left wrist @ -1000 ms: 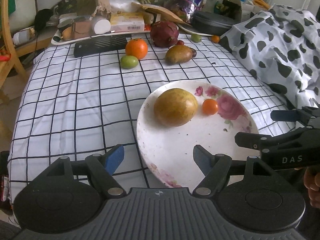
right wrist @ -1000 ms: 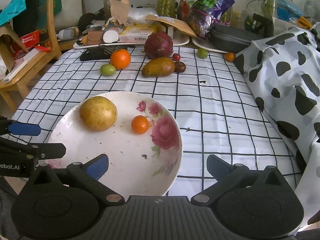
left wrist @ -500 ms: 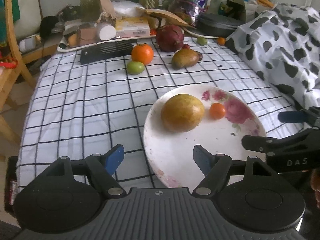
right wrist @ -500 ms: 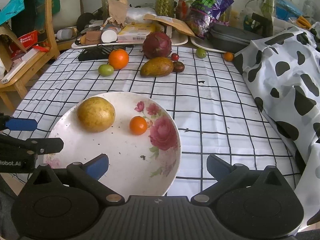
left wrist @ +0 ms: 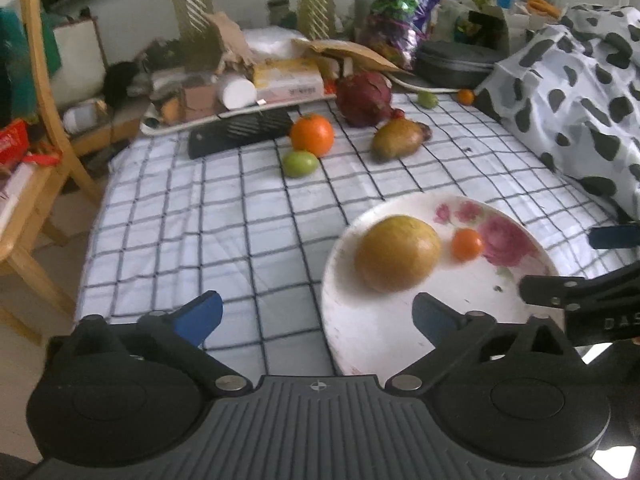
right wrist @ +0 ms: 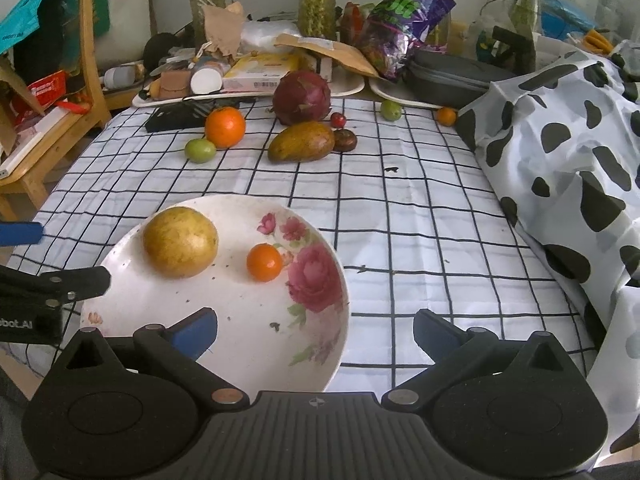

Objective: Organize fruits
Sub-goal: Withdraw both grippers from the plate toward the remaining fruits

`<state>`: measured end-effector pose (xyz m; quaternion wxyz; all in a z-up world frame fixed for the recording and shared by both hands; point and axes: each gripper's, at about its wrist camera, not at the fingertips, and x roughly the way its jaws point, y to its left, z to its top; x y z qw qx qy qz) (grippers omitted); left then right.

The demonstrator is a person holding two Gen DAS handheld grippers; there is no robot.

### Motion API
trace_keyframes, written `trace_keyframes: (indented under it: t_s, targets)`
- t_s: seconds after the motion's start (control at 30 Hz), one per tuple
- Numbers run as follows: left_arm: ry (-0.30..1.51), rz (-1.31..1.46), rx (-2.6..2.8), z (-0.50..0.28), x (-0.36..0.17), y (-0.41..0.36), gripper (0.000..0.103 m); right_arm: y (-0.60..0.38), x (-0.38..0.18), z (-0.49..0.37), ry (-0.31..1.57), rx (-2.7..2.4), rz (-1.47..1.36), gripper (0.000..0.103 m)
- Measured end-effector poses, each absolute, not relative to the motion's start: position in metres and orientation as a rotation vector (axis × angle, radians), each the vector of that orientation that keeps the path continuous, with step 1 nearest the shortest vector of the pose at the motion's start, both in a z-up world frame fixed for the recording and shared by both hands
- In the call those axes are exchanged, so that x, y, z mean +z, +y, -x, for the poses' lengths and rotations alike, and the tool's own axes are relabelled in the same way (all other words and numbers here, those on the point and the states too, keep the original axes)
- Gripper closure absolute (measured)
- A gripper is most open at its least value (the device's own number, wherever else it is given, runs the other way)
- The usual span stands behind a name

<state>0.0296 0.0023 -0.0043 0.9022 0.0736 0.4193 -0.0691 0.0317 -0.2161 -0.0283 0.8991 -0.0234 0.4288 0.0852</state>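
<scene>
Both our left gripper (left wrist: 316,314) and right gripper (right wrist: 316,330) gape empty; the orange (left wrist: 311,135) sits upper-centre, nearer our left.

On the plate (right wrist: 320,344) lie a big round fruit (right wrist: 180,242) at the left and a small tomato (right wrist: 264,262) to its right, near each other but apart. Behind the plate, on the tablecloth (right wrist: 420,240), an orange (right wrist: 225,127) sits just behind a small lime (right wrist: 200,150). To their right a mango (right wrist: 301,142) lies in front of the dragon fruit (right wrist: 302,98).
</scene>
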Motion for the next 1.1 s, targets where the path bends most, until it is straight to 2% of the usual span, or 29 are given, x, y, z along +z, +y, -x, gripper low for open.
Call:
trace_keyframes:
  t_s: [0.53, 1.1]
  targets:
    - [0.796, -0.164, -0.177, -0.058, 0.005, 0.009, 0.0, -0.225, -0.026, -0.064, 0.852, 0.117, 0.045, 0.0]
    - [0.799, -0.112, -0.292, -0.129, -0.002, 0.016, 0.001, -0.228, -0.03, -0.125, 0.861, 0.106, 0.016, 0.0]
